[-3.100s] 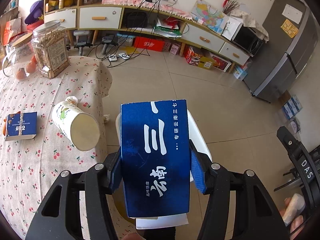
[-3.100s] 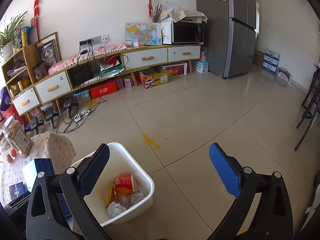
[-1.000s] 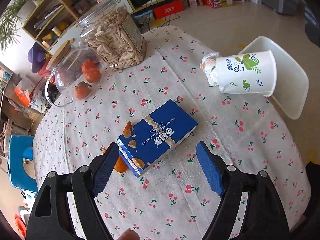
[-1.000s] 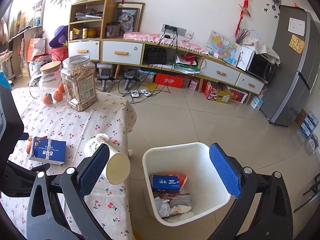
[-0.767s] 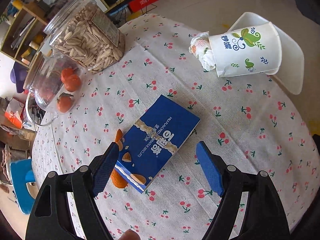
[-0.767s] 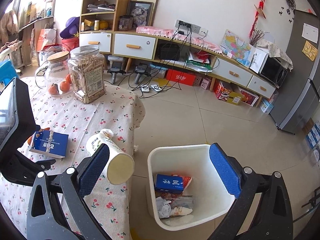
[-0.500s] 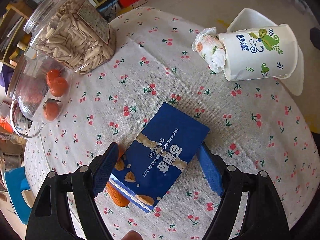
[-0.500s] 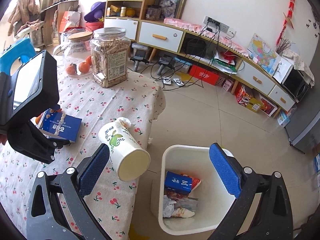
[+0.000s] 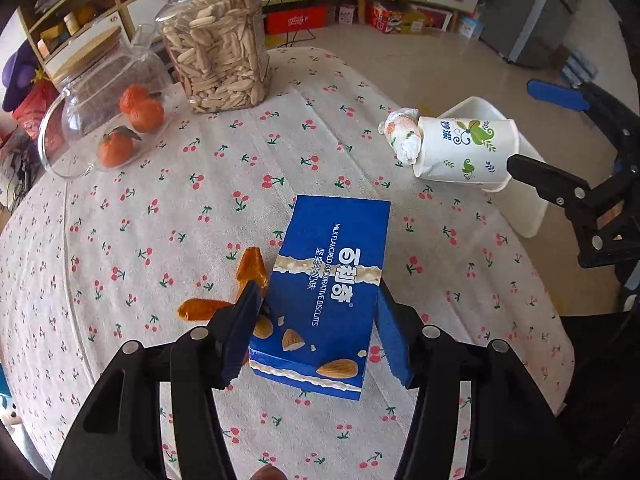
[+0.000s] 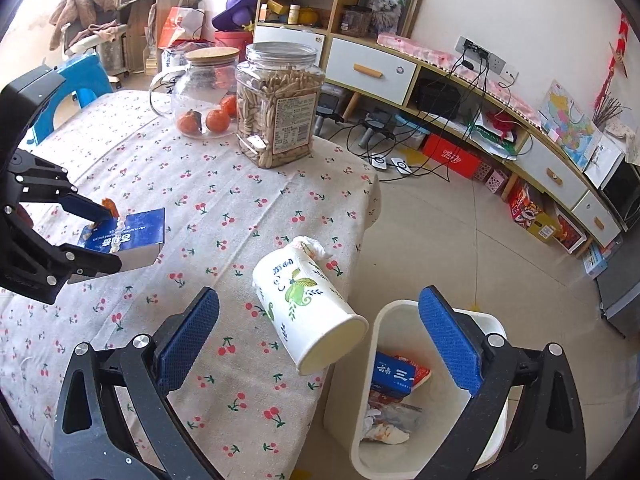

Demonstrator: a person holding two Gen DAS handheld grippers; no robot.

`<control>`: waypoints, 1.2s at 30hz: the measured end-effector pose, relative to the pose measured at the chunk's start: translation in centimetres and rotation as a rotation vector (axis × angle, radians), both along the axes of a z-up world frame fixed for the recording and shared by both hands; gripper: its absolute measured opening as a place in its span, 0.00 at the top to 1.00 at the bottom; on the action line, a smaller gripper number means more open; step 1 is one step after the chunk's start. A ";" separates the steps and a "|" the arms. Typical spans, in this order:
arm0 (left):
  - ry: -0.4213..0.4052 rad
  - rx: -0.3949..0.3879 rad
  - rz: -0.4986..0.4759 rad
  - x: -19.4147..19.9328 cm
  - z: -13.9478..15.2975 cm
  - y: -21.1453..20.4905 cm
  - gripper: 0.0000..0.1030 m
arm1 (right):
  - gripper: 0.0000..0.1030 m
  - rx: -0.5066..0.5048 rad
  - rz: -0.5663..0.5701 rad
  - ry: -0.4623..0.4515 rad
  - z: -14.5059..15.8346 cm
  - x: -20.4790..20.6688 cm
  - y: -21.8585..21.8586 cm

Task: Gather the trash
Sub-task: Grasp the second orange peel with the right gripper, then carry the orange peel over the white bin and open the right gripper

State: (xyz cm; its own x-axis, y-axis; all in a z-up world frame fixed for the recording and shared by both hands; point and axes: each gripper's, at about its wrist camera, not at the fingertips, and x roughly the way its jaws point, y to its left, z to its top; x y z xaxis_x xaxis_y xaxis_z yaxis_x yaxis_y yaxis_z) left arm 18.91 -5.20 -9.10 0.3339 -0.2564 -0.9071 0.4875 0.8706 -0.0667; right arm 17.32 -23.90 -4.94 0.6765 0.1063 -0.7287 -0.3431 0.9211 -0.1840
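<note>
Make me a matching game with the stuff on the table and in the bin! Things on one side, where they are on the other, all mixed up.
Things:
1. blue biscuit box
2. paper cup
3. oranges
4. dark blue packet

Places:
A. inside the white bin
B. lying on its side at the table edge
C. between the fingers of the left gripper
D. in the glass jar

Pairs: 1-C, 2-B, 3-D, 4-A
</note>
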 end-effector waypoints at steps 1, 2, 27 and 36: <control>-0.002 -0.041 0.035 -0.6 0.5 1.1 0.46 | 0.07 0.021 0.012 -0.006 0.3 -0.1 0.5; -0.001 -0.087 0.075 -0.9 1.1 2.4 0.46 | 0.07 0.042 0.023 -0.010 0.6 -0.2 1.0; -0.120 -0.468 0.816 -5.1 6.4 22.5 0.46 | 0.42 0.142 -0.081 0.229 -8.2 3.4 19.8; -0.176 -0.369 0.872 -5.8 6.5 22.6 0.46 | 0.83 0.254 -0.068 0.206 -6.5 3.9 17.0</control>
State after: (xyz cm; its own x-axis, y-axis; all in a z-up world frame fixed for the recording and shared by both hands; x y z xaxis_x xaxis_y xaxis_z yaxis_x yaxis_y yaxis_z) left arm 13.08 17.43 -2.64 0.6657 -0.1131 -0.7376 -0.2921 0.8701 -0.3970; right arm 21.20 -6.91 -11.41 0.5291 0.2617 -0.8072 -0.2856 0.9507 0.1210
